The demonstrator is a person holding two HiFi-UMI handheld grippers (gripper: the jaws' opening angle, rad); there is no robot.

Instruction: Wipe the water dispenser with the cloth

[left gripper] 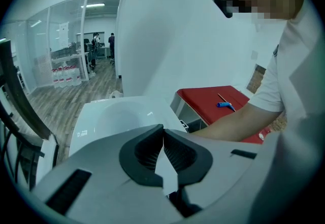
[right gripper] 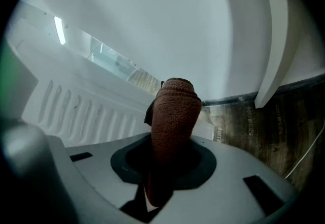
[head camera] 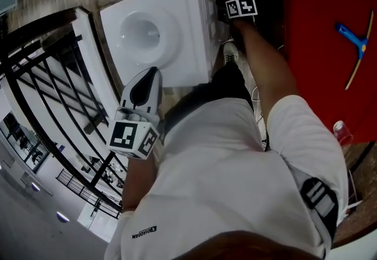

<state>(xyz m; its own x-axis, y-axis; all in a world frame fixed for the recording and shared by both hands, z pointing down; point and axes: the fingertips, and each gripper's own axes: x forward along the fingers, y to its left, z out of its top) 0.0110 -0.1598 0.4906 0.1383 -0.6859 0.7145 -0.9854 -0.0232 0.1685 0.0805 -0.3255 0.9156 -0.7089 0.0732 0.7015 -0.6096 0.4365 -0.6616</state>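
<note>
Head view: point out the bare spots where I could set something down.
The red table is bare from its left edge to the blue-handled implement. The water dispenser top is free only in the flat rim around its round well. Crowded: the gap between dispenser and table, filled by the arm and the right tool gripping the cloth.

The water dispenser (head camera: 177, 29) is a white, boxy unit standing upright on the wood-patterned floor, with a round, shallow basin sunk into its flat top. One of its side faces is a white panel (right gripper: 76, 111) moulded with a row of upright ribs. The cloth (right gripper: 175, 106) is a brown, terry-textured piece bunched into a thick roll, clamped between the jaws of the right gripper (right gripper: 170, 149), its rounded end sticking out just beside that ribbed panel low on the dispenser; whether it touches cannot be told.
</note>
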